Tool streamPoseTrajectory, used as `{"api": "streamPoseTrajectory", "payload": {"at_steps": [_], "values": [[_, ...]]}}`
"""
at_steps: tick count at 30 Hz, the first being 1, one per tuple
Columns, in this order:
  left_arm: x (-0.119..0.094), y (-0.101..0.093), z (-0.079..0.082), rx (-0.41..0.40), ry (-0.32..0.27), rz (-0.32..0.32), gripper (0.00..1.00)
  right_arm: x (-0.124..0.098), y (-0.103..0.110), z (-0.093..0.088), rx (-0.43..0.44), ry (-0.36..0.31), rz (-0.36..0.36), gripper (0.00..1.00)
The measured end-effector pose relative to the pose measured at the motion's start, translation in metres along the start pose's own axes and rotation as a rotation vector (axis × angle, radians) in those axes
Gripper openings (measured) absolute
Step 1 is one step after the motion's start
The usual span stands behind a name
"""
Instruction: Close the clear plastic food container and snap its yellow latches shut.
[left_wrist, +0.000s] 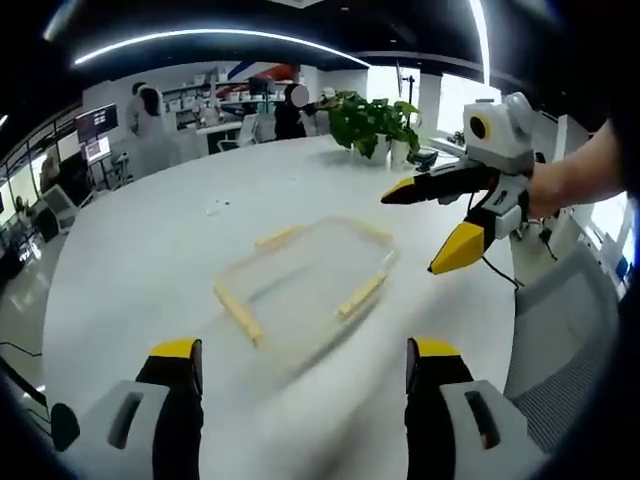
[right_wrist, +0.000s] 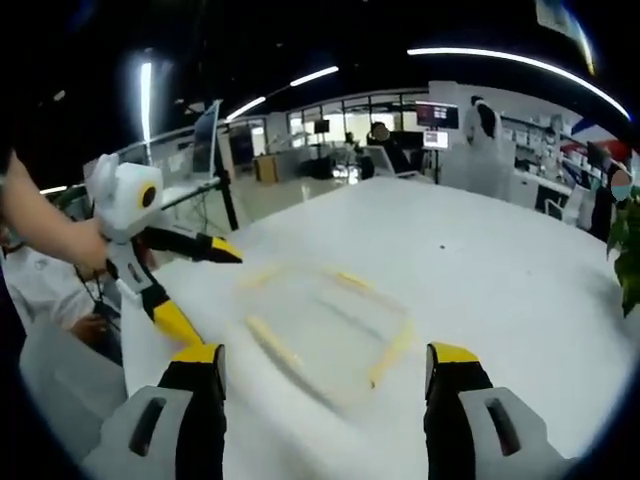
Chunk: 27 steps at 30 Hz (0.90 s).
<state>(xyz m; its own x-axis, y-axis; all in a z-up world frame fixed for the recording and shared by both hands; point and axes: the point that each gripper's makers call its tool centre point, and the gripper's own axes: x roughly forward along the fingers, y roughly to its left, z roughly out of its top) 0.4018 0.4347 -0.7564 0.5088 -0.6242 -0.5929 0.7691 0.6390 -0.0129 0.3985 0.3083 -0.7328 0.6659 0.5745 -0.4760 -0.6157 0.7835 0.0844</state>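
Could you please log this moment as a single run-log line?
container: on white table, blurred, latch state unclear | left gripper: open, empty | right gripper: open, empty | contact: none

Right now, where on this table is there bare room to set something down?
Bare white table spreads between the container and the far edge, short of the potted plant. Crowded: the right tool hovers open beside the container.
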Motion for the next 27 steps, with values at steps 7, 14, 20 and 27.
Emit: {"api": "streamPoseTrajectory", "payload": {"at_steps": [7,14,20,27], "values": [[-0.008,-0.009,-0.003,-0.014,-0.015,-0.001,0.83,-0.018,0.002,0.004,-0.003,-0.022,-0.011,0.81],[-0.017,-0.017,-0.008,-0.033,-0.02,-0.003,0.82,-0.032,0.007,0.002,0.007,-0.032,-0.017,0.8],[-0.025,-0.021,-0.006,-0.045,-0.036,0.0,0.81,-0.045,0.009,0.001,0.016,-0.042,-0.033,0.8],[-0.035,-0.021,-0.007,-0.055,-0.065,0.011,0.81,-0.056,0.007,0.006,0.069,-0.111,-0.069,0.79]]}}
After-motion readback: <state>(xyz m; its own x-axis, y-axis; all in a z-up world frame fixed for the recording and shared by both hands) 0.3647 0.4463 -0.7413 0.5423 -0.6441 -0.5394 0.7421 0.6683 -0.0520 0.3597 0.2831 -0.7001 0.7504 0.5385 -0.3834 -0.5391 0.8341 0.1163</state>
